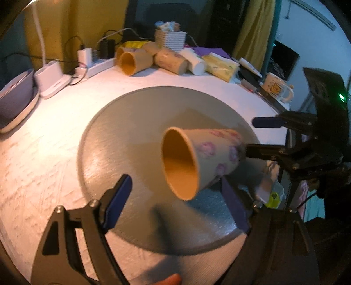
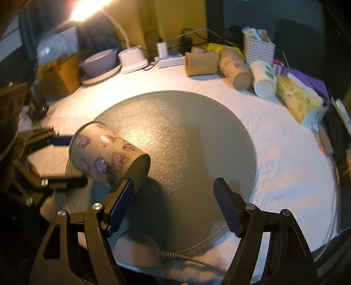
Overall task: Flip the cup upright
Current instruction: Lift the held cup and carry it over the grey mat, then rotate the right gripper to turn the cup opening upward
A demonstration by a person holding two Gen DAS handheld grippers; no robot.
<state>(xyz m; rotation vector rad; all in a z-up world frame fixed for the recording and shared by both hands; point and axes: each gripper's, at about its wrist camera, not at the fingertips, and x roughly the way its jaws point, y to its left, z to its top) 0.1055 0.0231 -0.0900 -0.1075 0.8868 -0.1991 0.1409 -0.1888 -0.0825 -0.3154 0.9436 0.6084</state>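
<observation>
Dim, blurry; lamp (image 2: 87, 9) glare (fisheye-warped edges).

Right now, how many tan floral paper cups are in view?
4: one cup on its side over the grey round mat, three cups at the white table's back edge; others may be hidden.

The cup (image 1: 198, 157) (image 2: 105, 157) — beige, printed with purple flowers, orange-tan inside — lies tipped on its side above the round grey mat (image 1: 136, 122) (image 2: 193, 136), mouth facing my left camera, base toward my right.
</observation>
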